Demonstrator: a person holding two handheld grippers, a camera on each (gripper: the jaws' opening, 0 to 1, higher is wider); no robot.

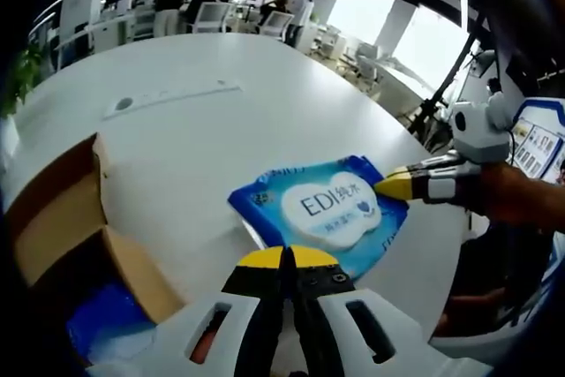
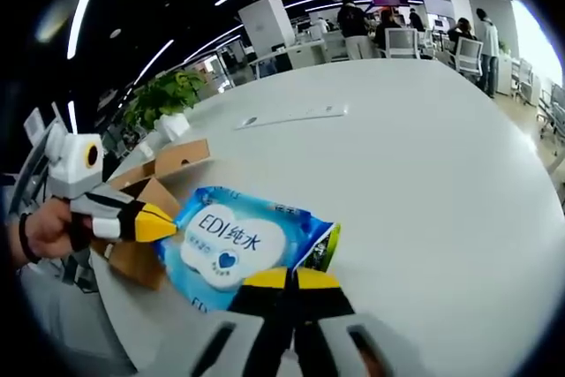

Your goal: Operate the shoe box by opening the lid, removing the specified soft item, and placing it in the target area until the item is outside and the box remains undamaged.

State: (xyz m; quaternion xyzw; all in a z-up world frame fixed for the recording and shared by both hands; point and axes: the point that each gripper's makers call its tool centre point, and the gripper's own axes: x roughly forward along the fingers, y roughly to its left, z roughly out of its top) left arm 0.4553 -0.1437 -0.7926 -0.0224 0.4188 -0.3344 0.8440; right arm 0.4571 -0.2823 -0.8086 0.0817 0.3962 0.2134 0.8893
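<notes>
A blue soft pack of wet wipes with a white label lies out on the white table, beside the open brown shoe box. My left gripper is shut, its yellow tips pinching the pack's near edge. The right gripper reaches in from the right, its tip closed on the pack's far corner. In the right gripper view the pack sits just ahead of my shut right gripper, the left gripper meets its left edge, and the box stands behind.
Something blue lies inside the box. A long flat strip rests farther out on the table. Potted plants stand past the table's edge. Desks, chairs and people fill the background.
</notes>
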